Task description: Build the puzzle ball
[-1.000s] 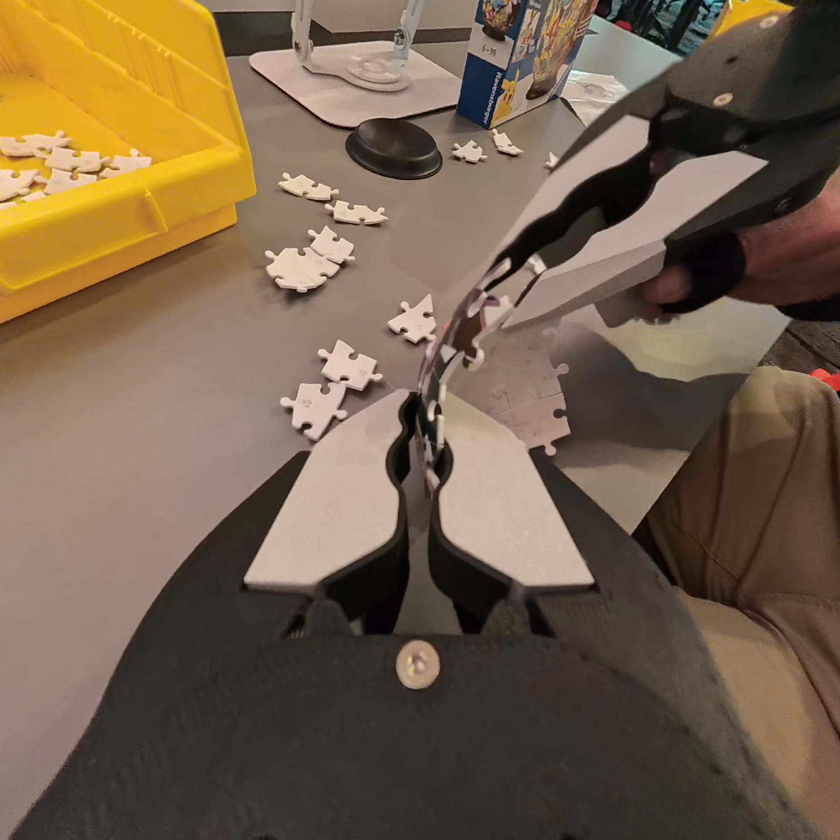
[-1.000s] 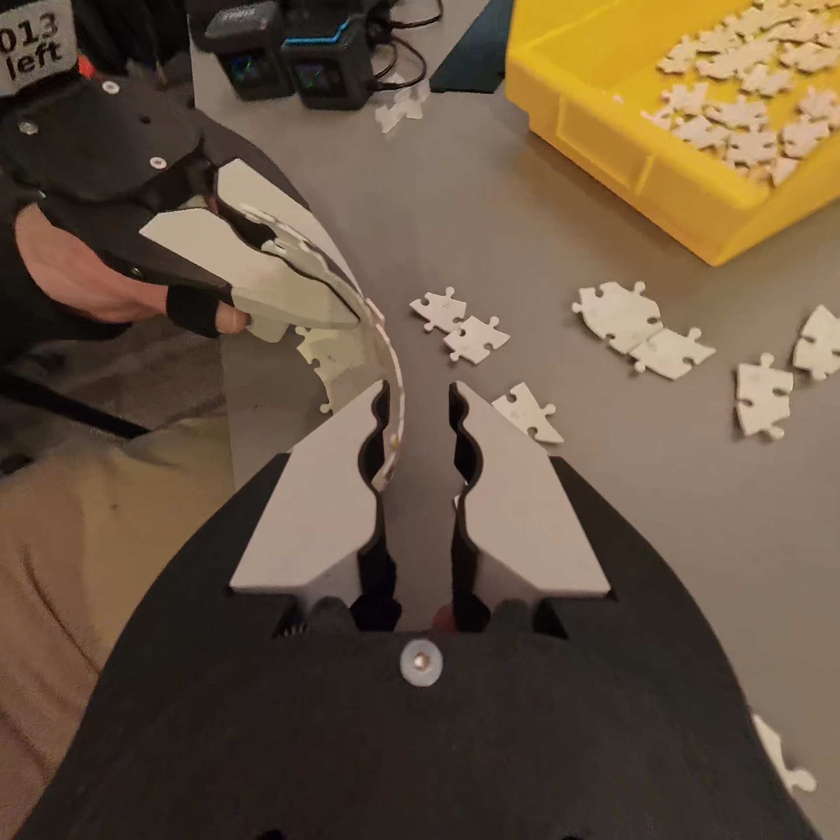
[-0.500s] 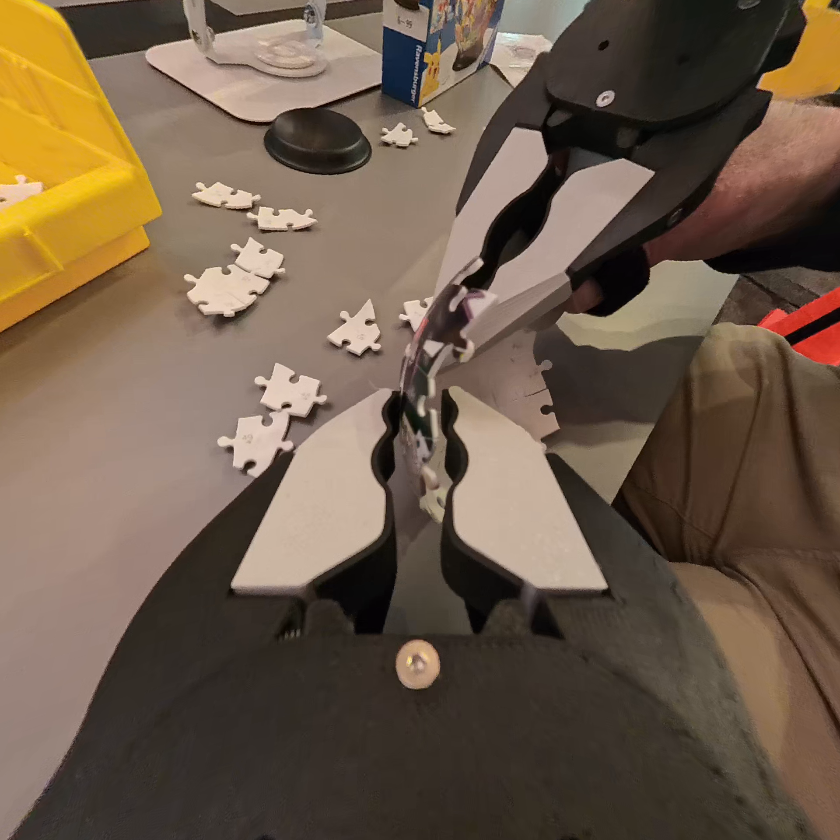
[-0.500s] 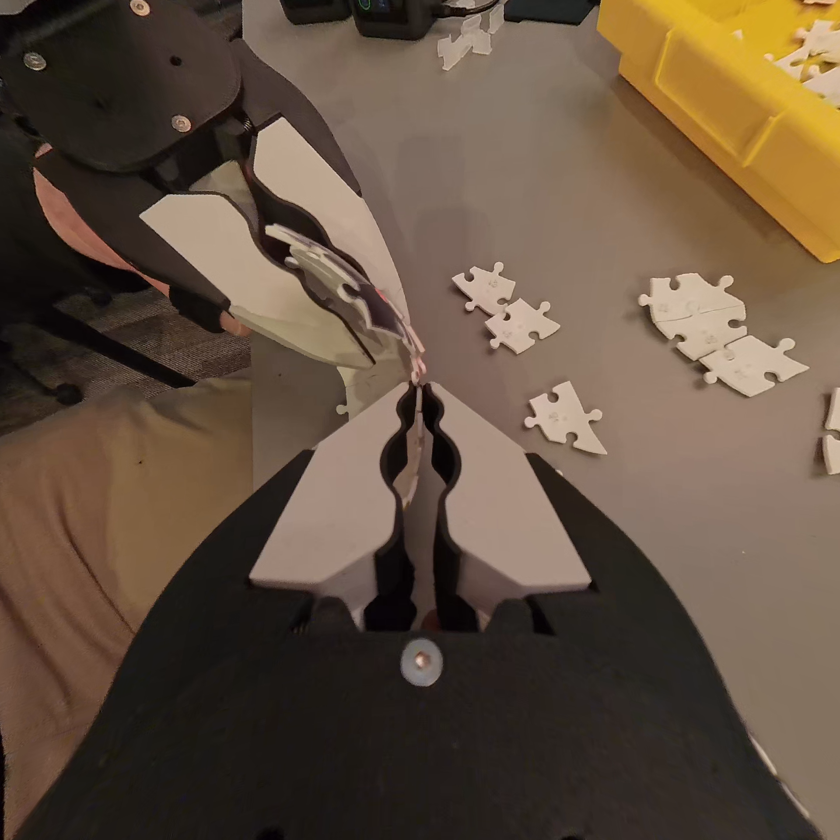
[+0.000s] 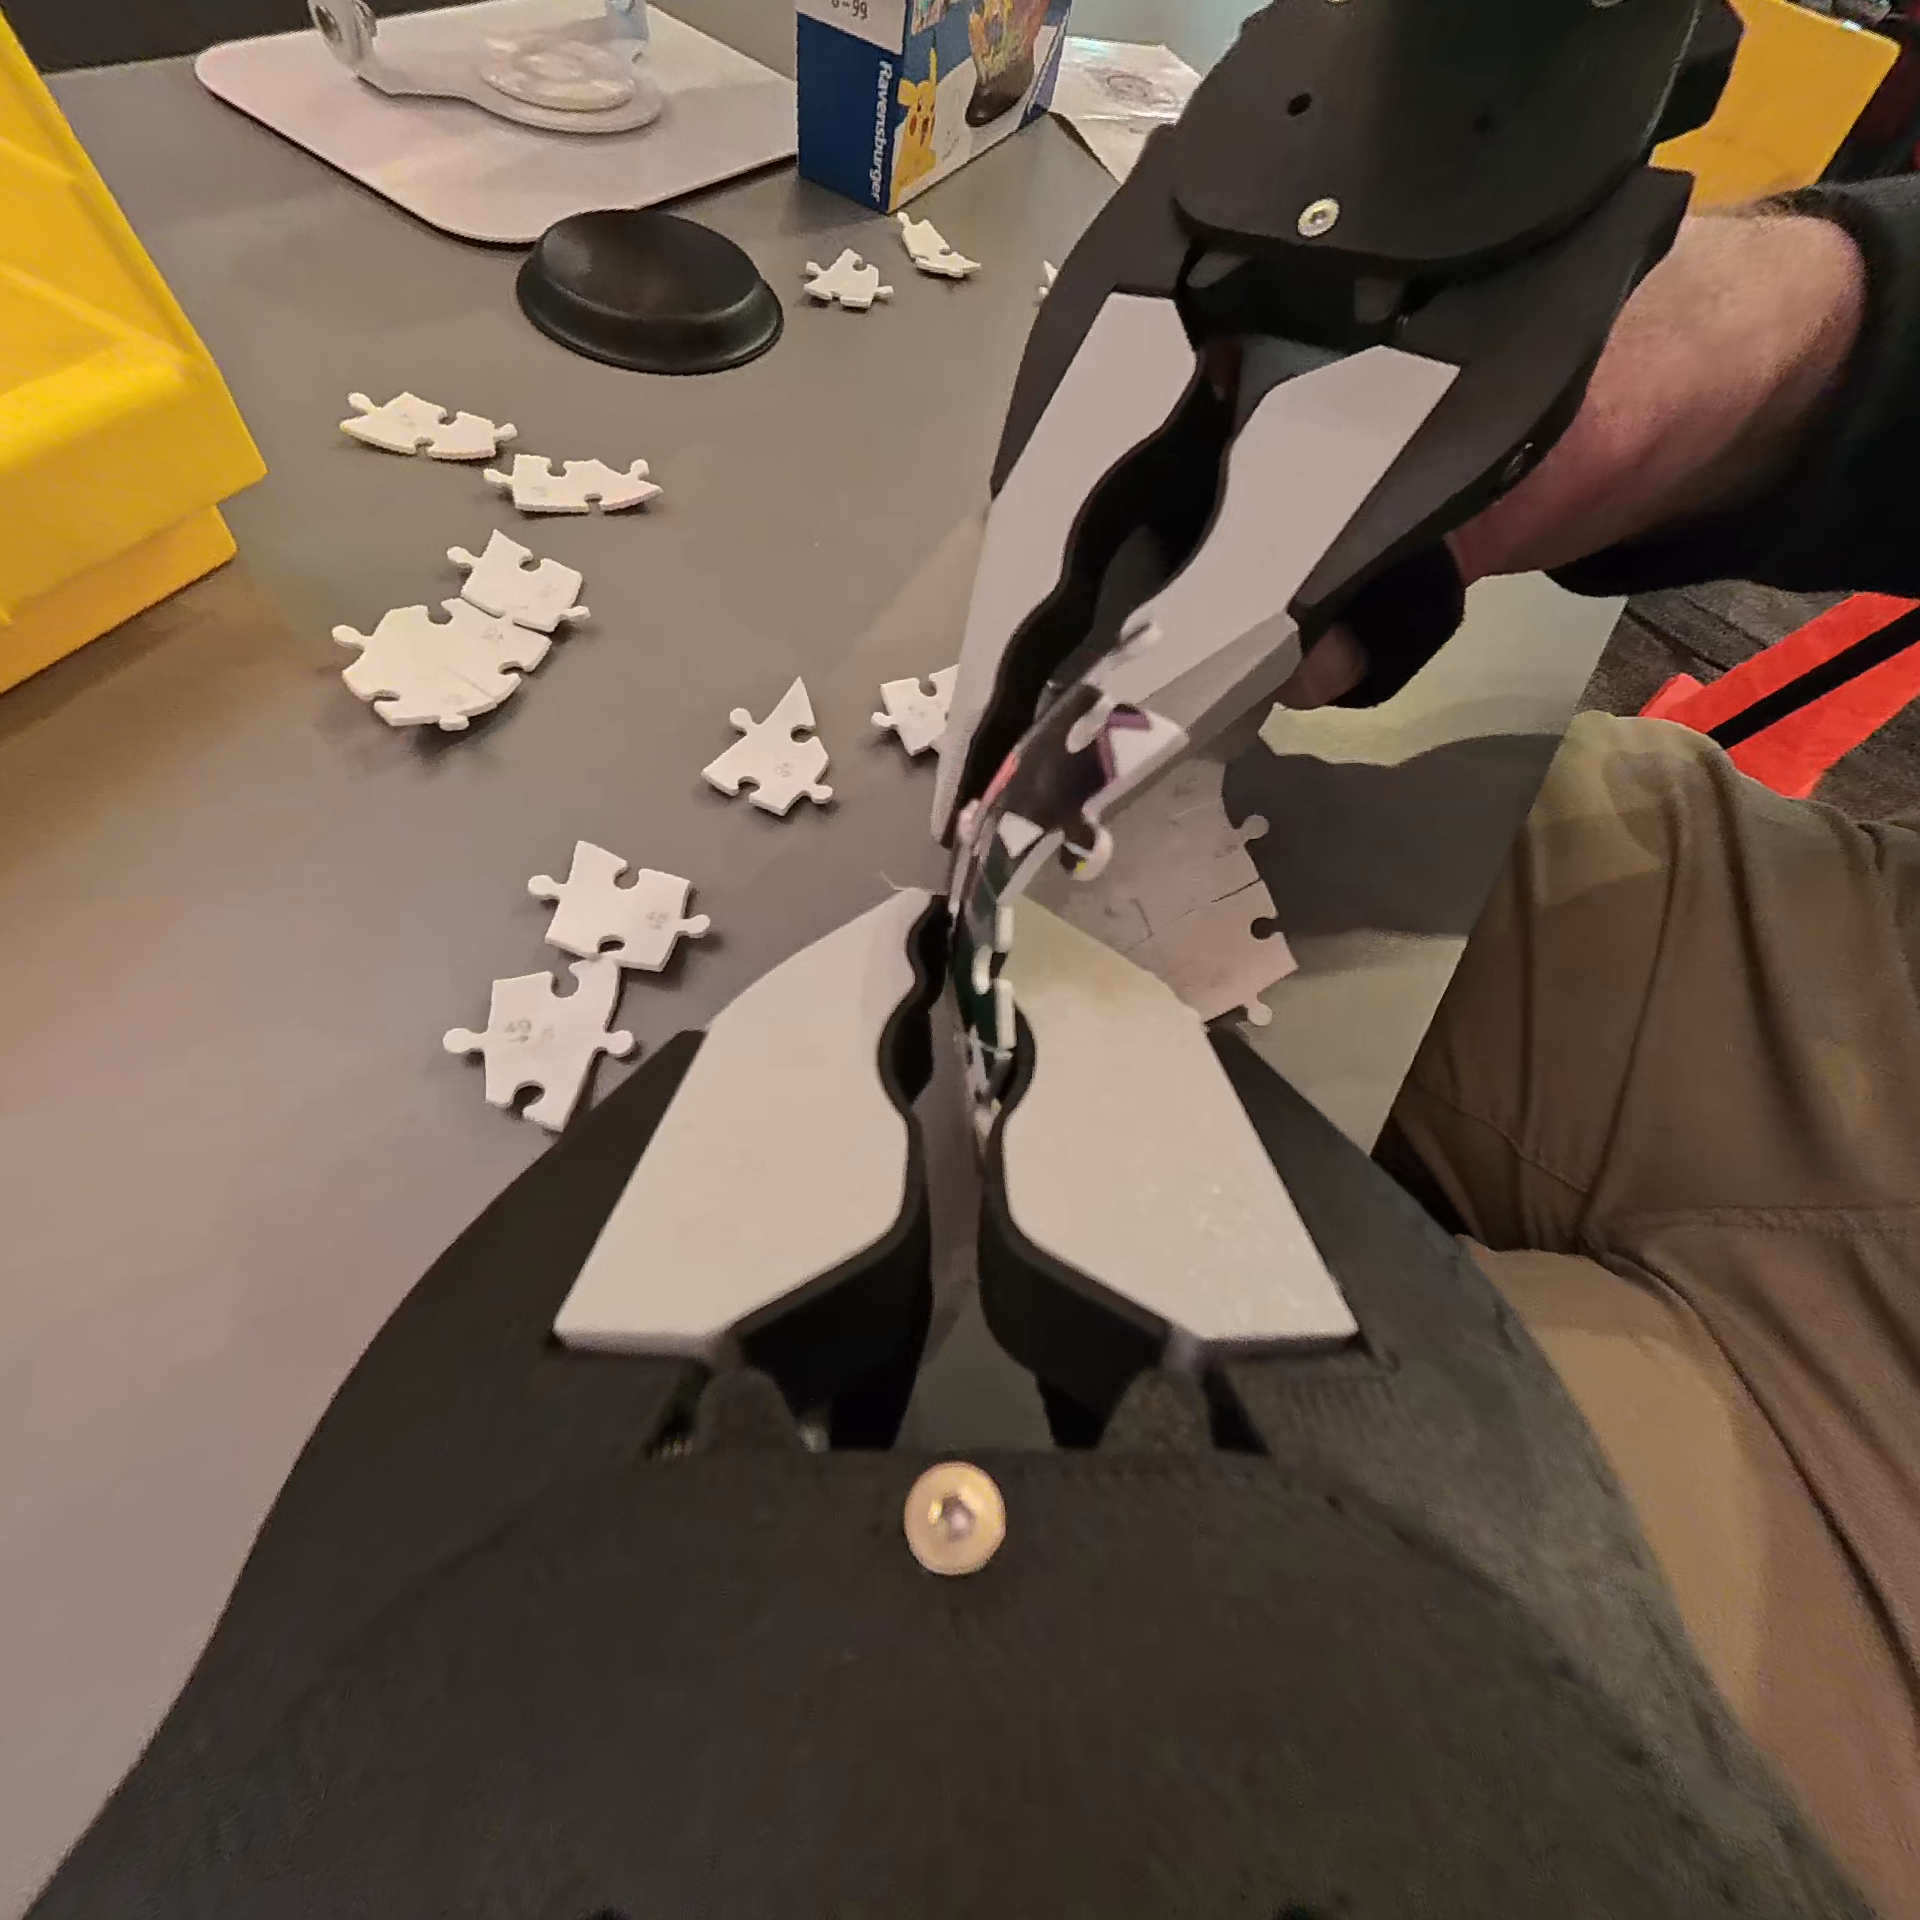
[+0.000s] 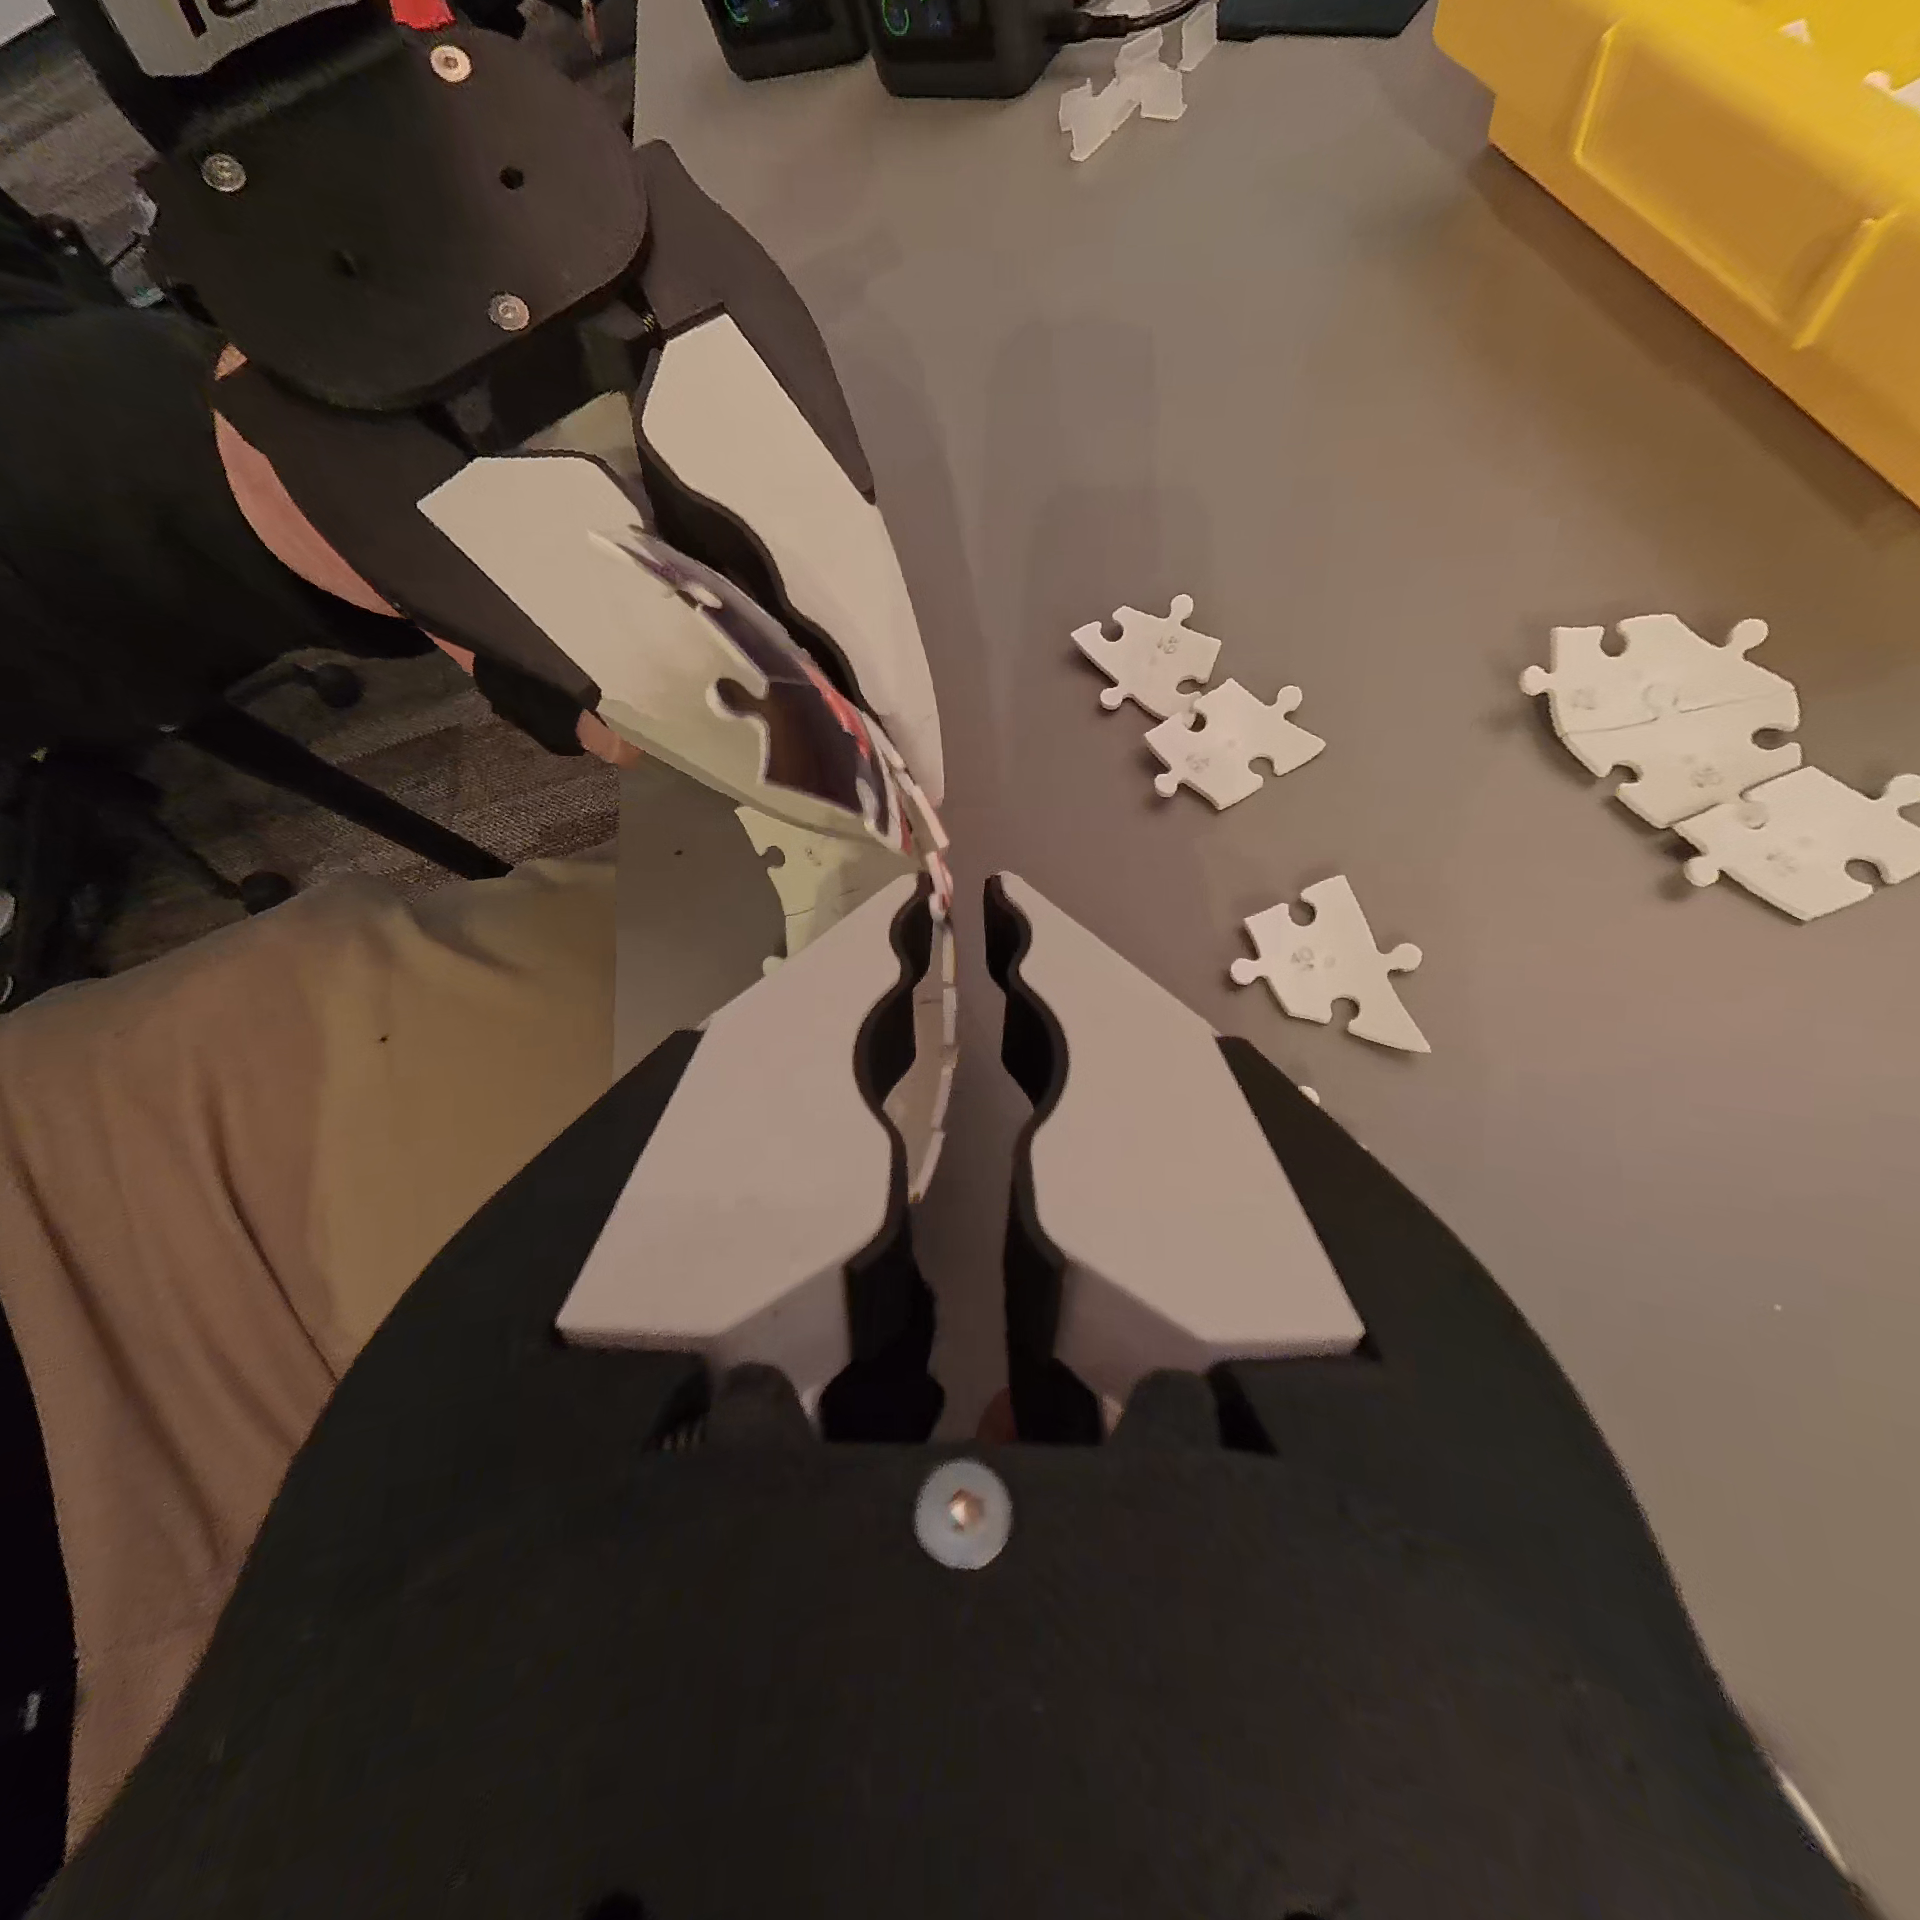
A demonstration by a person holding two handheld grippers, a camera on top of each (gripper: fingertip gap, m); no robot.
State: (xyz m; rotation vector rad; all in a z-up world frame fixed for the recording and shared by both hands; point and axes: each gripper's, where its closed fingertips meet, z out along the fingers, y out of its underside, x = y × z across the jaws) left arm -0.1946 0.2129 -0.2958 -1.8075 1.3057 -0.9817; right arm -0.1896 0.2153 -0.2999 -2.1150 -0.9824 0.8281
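While both clamp it — puzzle strip (image 5: 982, 966) edge-on, arcing left tool (image 5: 961, 935) to right tool (image 6: 954, 894) | above table (image 5: 260, 1039)

Each tool has a matte black, rough-textured body with one silver screw at the centre and two pale grey wedge fingers (image 5: 769, 1143) lined in wavy black. The person wears black fingerless gloves (image 5: 1397, 623), dark sleeves and khaki trousers (image 5: 1683, 1039).
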